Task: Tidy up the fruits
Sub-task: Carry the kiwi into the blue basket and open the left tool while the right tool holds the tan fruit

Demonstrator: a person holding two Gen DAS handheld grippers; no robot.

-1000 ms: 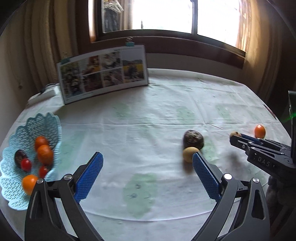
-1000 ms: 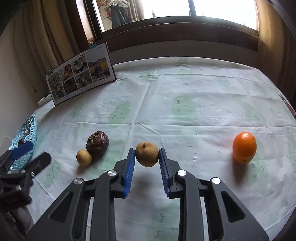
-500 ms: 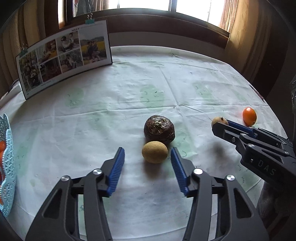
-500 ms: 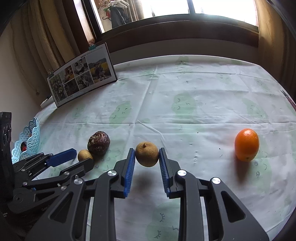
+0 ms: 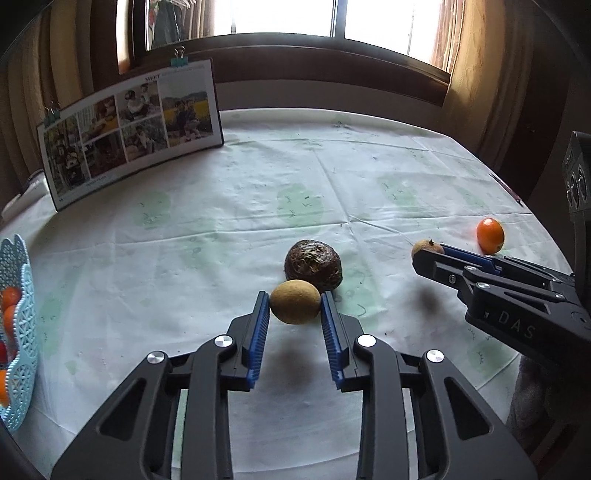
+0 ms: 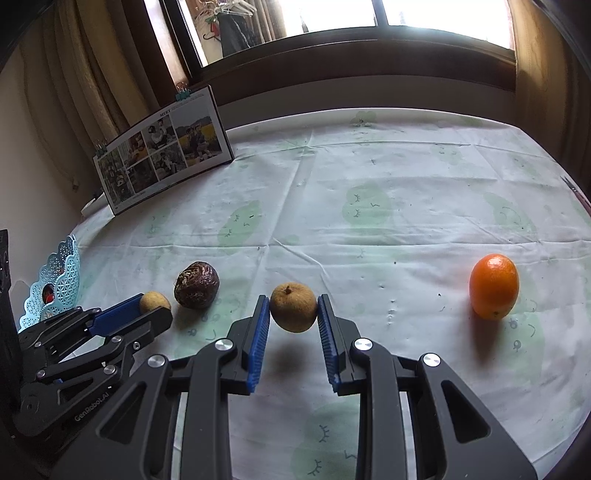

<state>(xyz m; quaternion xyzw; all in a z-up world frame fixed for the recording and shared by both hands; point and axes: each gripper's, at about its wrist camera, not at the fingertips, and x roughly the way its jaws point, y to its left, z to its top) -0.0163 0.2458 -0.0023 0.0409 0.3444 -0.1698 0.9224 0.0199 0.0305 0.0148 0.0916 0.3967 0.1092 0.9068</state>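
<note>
The left gripper (image 5: 294,308) was closed on a small yellow-brown fruit (image 5: 294,306), its blue pads (image 5: 258,332) pressed against both sides of the fruit; whether the fruit rested on the cloth or was just clear of it could not be determined. A dark wrinkled fruit (image 5: 313,265) lay immediately behind this fruit, on its far side, touching or nearly touching it. The right gripper (image 6: 293,314) was clamped on a brown round fruit with a stem nub (image 6: 293,312), held above the tablecloth (image 6: 369,229), with a shadow on the cloth beneath it. An orange fruit (image 6: 494,290) lay on the cloth well to the right of the right gripper, apart from all other items. A pale blue lattice basket (image 5: 18,332) stood at the far left edge of the table and contained several orange and red fruits, only partly visible. A photo board (image 5: 129,129) held by binder clips stood upright at the far left of the table, in front of the window (image 5: 295,18). The two grippers were positioned side by side, near each other, with the dark wrinkled fruit between them.
</note>
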